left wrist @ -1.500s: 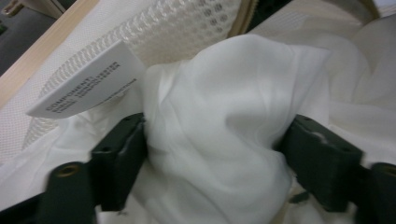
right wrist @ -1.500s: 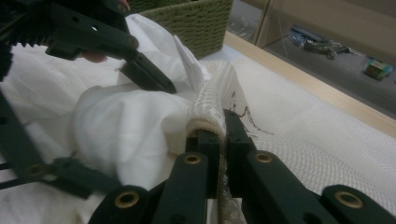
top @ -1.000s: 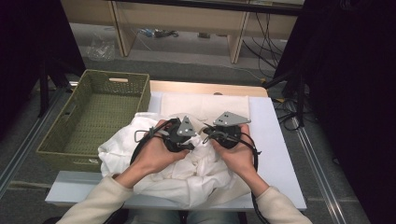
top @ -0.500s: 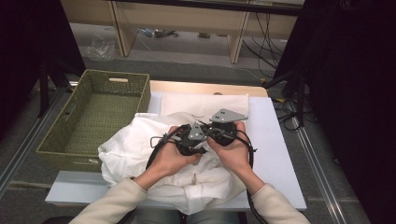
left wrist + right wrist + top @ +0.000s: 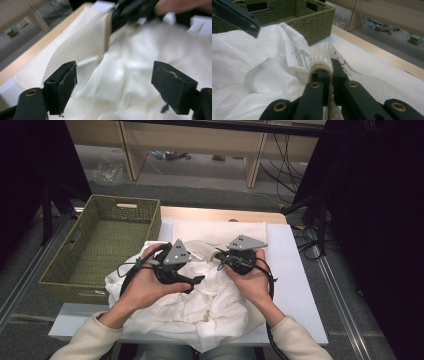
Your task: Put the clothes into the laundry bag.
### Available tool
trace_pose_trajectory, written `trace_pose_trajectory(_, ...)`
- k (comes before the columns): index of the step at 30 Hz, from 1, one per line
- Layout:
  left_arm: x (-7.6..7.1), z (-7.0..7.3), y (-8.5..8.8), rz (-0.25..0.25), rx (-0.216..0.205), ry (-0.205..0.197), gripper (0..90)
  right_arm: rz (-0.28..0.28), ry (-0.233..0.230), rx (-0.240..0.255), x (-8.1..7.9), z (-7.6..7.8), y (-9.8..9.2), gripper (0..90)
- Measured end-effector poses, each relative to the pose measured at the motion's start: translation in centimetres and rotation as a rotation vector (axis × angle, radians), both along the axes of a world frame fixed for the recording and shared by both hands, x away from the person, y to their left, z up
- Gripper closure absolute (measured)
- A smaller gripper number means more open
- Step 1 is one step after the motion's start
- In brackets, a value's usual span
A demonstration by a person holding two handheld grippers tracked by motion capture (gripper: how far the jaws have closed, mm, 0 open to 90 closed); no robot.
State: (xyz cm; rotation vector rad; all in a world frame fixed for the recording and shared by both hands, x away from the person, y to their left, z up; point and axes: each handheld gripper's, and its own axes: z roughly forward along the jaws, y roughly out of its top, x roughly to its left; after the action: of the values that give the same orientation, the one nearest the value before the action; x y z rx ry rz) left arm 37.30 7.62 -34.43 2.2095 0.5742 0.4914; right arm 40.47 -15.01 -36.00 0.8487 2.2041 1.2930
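A crumpled white garment (image 5: 210,305) lies on the table in front of the person. My right gripper (image 5: 331,67) is shut on its ribbed collar edge (image 5: 322,56), beside a printed label (image 5: 298,56); in the high view the right gripper (image 5: 220,257) sits just right of the middle. My left gripper (image 5: 114,73) hovers over the garment (image 5: 130,65). Its jaws have just been opening and stand wide apart with nothing pinched between them. In the high view the left gripper (image 5: 196,280) points toward the right one, a short gap apart.
A green wicker basket (image 5: 65,282) stands at the table's left, close to the garment, and its corner (image 5: 312,22) rises just beyond the collar. A white mat (image 5: 292,270) covers the table to the right. Floor and cables lie beyond the far edge.
The left gripper went in close to the right one, then drew back to the left with its jaws now wide. The right gripper has stayed put, still clamped on the collar.
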Motion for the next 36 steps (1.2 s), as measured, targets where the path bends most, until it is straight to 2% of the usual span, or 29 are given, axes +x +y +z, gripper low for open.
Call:
trace_pose_trajectory(2,1.0,-1.4,0.1,0.009,0.046,0.045,16.9,0.003,0.005,-0.003,-0.2,0.0,0.1,89.5)
trace_pose_trajectory(4,1.7,-3.1,-0.2,0.001,0.089,0.097,20.1,0.003,-0.005,-0.008,-0.1,0.0,0.1,89.5)
trace_pose_trajectory(5,2.0,-3.8,-0.3,0.005,0.118,0.109,21.9,0.005,-0.004,-0.008,-0.1,0.0,0.1,89.5)
trace_pose_trajectory(7,2.4,-5.1,-0.9,0.001,0.173,0.119,36.9,0.013,-0.002,-0.008,0.0,0.0,0.0,89.5)
trace_pose_trajectory(8,2.5,-5.5,-1.2,0.0,0.188,0.142,43.7,0.01,0.004,-0.005,0.0,-0.1,0.0,89.5)
trace_pose_trajectory(10,2.6,-6.1,-1.7,-0.011,0.196,0.166,64.9,0.004,0.013,-0.004,-0.1,-0.1,0.0,89.5)
trace_pose_trajectory(11,2.6,-6.1,-1.9,-0.006,0.2,0.182,71.5,0.004,0.014,-0.008,-0.1,-0.1,-0.1,89.5)
trace_pose_trajectory(13,2.5,-5.6,-1.9,-0.003,0.165,0.215,85.6,-0.011,0.022,-0.002,-0.1,-0.2,0.0,89.5)
trace_pose_trajectory(14,2.3,-5.2,-1.8,0.002,0.135,0.232,87.8,-0.008,0.012,-0.009,0.0,-0.2,0.0,89.5)
trace_pose_trajectory(16,1.8,-4.0,-1.5,-0.02,0.041,0.264,88.6,-0.015,0.018,-0.012,0.0,-0.2,-0.1,89.5)
trace_pose_trajectory(19,0.5,-2.1,-1.6,-0.052,-0.07,0.271,88.8,-0.025,0.021,-0.012,0.0,-0.1,-0.1,89.4)
trace_pose_trajectory(20,0.1,-1.6,-1.8,-0.038,-0.074,0.258,88.8,-0.023,0.013,-0.011,0.1,-0.1,-0.1,89.4)
trace_pose_trajectory(21,-0.3,-1.3,-2.0,-0.04,-0.083,0.238,88.8,-0.022,0.018,-0.011,0.1,-0.1,-0.1,89.4)
trace_pose_trajectory(22,-0.5,-1.0,-2.3,-0.055,-0.078,0.22,88.8,-0.032,0.003,-0.017,0.1,0.0,-0.2,89.4)
trace_pose_trajectory(25,-0.9,-1.0,-3.5,-0.053,-0.096,0.201,88.8,-0.031,-0.002,-0.012,0.1,-0.1,-0.2,89.4)
trace_pose_trajectory(27,-0.7,-1.5,-4.4,-0.064,-0.094,0.182,88.8,-0.017,-0.006,-0.019,-0.1,0.0,-0.1,89.5)
trace_pose_trajectory(28,-0.5,-1.9,-4.9,-0.06,-0.096,0.188,88.8,-0.023,0.023,0.008,-0.4,0.0,0.2,89.5)
trace_pose_trajectory(29,-0.2,-2.3,-5.3,-0.052,-0.094,0.193,88.8,-0.004,0.001,-0.001,-0.4,0.1,0.2,89.5)
trace_pose_trajectory(31,0.7,-3.4,-5.9,-0.007,-0.064,0.183,88.8,0.016,0.004,0.029,-0.6,0.4,0.4,89.5)
trace_pose_trajectory(33,1.6,-4.4,-6.2,0.016,-0.078,0.202,88.8,0.029,0.01,0.046,-1.0,0.7,0.5,89.6)
trace_pose_trajectory(36,1.8,-4.7,-6.4,0.033,-0.087,0.19,88.5,0.039,0.005,0.047,-1.3,1.0,0.8,89.6)
